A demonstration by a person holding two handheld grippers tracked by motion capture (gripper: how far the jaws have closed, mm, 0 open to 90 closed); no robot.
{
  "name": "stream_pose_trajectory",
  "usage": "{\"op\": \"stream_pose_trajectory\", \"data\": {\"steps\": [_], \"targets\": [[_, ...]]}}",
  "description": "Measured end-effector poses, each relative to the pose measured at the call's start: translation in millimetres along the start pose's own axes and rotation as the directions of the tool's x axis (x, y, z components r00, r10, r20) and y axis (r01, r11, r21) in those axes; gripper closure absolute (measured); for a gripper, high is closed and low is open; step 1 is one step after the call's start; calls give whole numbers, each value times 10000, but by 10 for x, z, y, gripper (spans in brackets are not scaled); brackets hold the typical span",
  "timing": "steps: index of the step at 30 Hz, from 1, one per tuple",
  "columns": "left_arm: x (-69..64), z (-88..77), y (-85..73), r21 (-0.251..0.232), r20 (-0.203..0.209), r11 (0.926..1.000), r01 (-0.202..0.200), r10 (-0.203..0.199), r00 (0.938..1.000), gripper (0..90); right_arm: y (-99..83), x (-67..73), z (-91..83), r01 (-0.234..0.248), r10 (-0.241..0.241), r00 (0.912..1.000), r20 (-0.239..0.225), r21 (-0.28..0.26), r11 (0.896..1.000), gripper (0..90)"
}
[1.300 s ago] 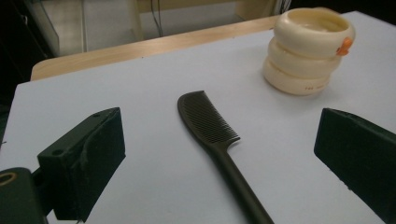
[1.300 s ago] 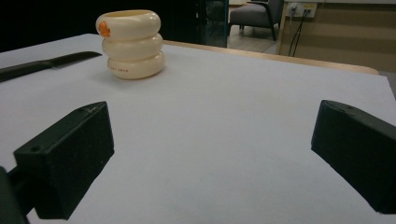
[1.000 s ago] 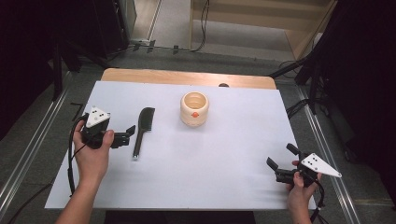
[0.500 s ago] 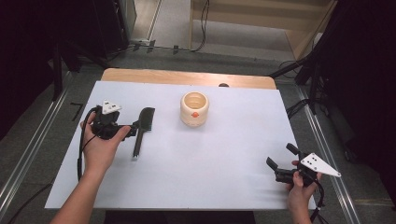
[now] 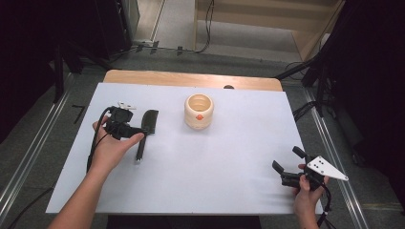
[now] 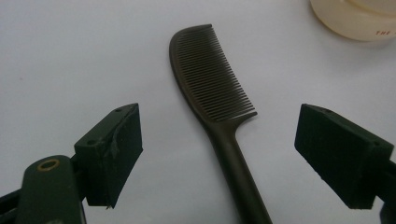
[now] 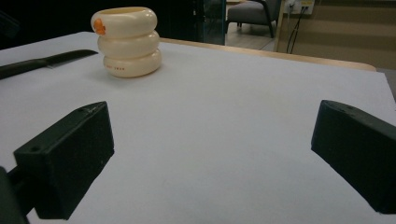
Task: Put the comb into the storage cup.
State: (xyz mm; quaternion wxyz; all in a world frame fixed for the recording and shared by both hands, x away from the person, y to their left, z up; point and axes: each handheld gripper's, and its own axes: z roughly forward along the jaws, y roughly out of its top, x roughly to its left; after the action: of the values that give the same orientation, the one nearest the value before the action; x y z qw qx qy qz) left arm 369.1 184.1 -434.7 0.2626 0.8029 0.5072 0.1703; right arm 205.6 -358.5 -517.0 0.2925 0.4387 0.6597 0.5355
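While the comb (image 5: 145, 130) lies flat on the white table cover (image 5: 229, 157), left of the middle, its toothed end points away from the person and its handle toward them. Seen from the left gripper view, the comb (image 6: 212, 102) runs up between the two black jaws, with clear cover on both sides of the handle, so neither pad touches it; the lower end of the handle is cut off by the bottom edge of that view. The left gripper (image 5: 134, 132) hangs over the handle, and from above the hand (image 5: 112, 148) hides part of its body. Its jaws have just been closing and stand apart, with the comb between them.

A cream ringed cup (image 5: 198, 111) with an orange spot stands well apart to the right of the comb, near the middle of the far half of the cover; in the left gripper view its base (image 6: 355, 18) shows at the top right corner, and small red lettering there is too blurred to read.

Near the right front corner, the right gripper (image 5: 288, 165) rests low over bare cover, jaws spread wide, with nothing between them.
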Motion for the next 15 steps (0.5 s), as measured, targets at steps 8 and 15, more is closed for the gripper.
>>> {"op": "stream_pose_trajectory", "data": {"steps": [8, 15], "targets": [[-2, 103, 5, 683, 18, 9975, 163, -164, 9999, 199, 1, 4, 3, -3, 3, 10000, 10, 32, 10000, 0], [10, 187, -5, 1396, -158, 9901, 146, -125, 9998, 275, 3, 9, 9, 74, -74, 10000, 5, 59, 10000, 0]]}}
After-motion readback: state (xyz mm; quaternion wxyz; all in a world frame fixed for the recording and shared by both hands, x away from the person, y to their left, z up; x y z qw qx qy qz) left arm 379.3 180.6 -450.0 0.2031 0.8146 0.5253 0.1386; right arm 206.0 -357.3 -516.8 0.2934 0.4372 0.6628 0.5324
